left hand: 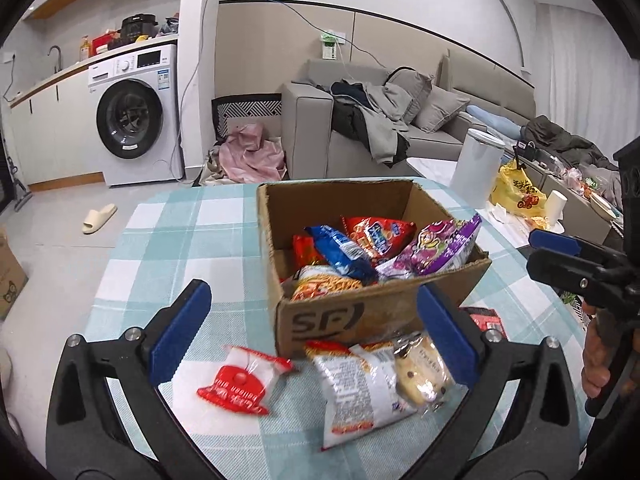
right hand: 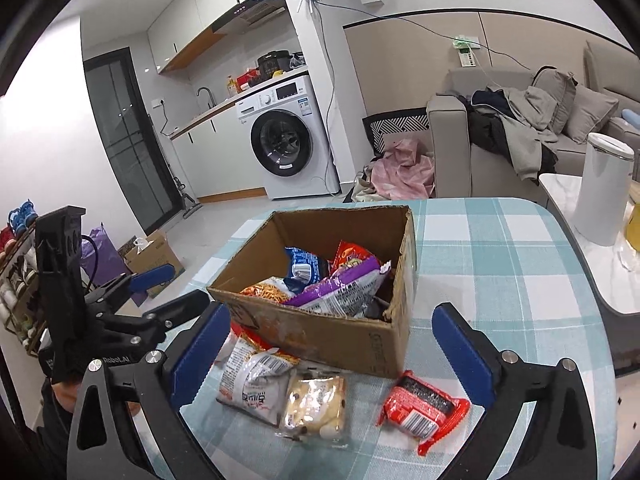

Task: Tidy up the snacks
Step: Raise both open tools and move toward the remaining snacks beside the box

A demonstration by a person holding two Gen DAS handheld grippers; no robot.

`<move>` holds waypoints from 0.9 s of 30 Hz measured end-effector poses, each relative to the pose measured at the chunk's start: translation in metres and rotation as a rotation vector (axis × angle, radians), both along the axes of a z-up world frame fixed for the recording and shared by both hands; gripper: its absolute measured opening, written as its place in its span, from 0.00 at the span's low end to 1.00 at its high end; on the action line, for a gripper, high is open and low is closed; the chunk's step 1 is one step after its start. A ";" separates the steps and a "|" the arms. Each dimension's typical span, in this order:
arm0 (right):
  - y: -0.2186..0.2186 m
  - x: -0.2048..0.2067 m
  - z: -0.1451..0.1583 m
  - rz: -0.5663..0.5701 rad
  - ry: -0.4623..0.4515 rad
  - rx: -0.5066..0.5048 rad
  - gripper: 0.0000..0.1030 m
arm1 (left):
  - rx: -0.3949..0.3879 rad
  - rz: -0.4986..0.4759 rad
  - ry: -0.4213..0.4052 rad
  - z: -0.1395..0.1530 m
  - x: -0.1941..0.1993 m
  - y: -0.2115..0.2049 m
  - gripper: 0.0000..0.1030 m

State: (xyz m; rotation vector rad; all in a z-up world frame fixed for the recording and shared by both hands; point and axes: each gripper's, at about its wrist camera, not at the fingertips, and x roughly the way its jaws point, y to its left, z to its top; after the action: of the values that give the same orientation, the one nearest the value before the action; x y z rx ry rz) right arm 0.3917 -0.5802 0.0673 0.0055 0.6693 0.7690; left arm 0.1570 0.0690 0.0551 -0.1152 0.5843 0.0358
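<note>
An open cardboard box (left hand: 320, 320) (right hand: 340, 340) stands on the checked table and holds several snack packs, among them a purple bag (left hand: 436, 248) (right hand: 340, 292) and a blue bag (left hand: 340, 252). In front of the box lie a red and white packet (left hand: 240, 380), a white noodle bag (left hand: 356, 384) (right hand: 256, 380), a clear bread pack (left hand: 420, 368) (right hand: 316, 404) and a red packet (right hand: 424, 408). My left gripper (left hand: 316, 340) is open above these loose snacks. My right gripper (right hand: 328, 352) is open above the bread pack and the red packet. Both are empty.
The table has a teal checked cloth (left hand: 180, 232) (right hand: 500, 264). A white bin (left hand: 478, 168) (right hand: 604, 188) and a yellow bag (left hand: 516, 188) stand to the right. A sofa (left hand: 360, 128), a washing machine (left hand: 136, 116) and a slipper (left hand: 100, 218) lie beyond.
</note>
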 end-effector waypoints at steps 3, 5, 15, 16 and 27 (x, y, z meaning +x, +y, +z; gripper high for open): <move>-0.004 -0.003 -0.005 -0.012 0.010 -0.008 1.00 | 0.004 0.010 0.000 0.000 -0.012 0.003 0.99; -0.008 -0.004 -0.009 -0.026 0.011 -0.017 1.00 | 0.014 0.021 0.007 -0.002 -0.017 0.006 0.99; -0.019 -0.001 -0.023 -0.069 0.052 -0.073 1.00 | 0.029 0.034 0.061 -0.021 -0.022 0.016 0.99; -0.020 -0.001 -0.023 -0.071 0.056 -0.081 1.00 | 0.033 0.039 0.060 -0.022 -0.021 0.016 0.99; -0.022 0.009 -0.042 -0.097 0.103 -0.149 1.00 | 0.024 0.061 0.099 -0.036 -0.013 0.029 0.99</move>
State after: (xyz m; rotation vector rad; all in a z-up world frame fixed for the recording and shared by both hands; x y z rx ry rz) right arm 0.4007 -0.6019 0.0253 -0.0583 0.8172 0.6274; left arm 0.1437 0.0976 0.0187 -0.1080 0.6787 0.1080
